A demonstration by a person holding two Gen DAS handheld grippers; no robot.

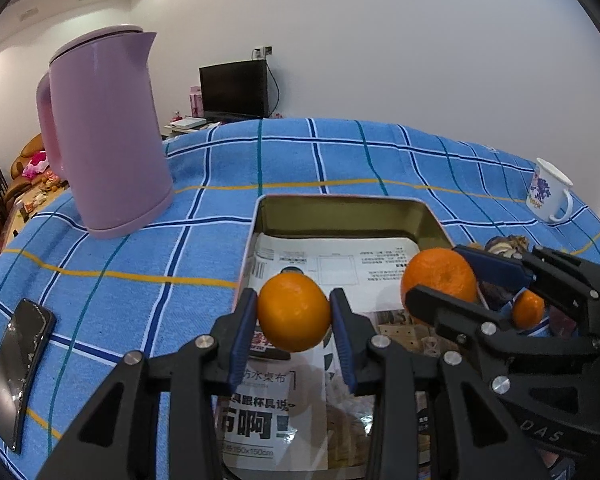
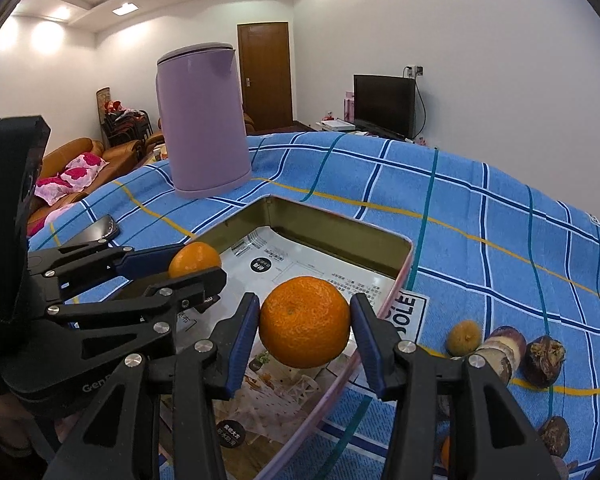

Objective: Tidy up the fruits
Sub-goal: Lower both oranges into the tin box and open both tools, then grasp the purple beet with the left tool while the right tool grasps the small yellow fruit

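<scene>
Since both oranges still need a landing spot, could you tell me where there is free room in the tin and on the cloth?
The tin holds only printed paper; its far half is free. The cloth is bare between kettle and mug, and between kettle and phone. It is crowded right of the tin, where shrivelled fruits lie.

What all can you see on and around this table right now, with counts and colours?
oranges: two held, orange, one in the left claw, one in the right claw, both over the tin
small orange: one, orange, right of the tin
tin: one, gold inside, paper-lined, table centre
kettle: one, lilac, behind the tin to the left
phone: one, black, left edge of the cloth
mug: one, white with blue print, far right
shrivelled fruits: several, brown, right of the tin
tablecloth: one, blue checked
TV: one, black, by the far wall
claws: two, black with blue pads, left, right
</scene>
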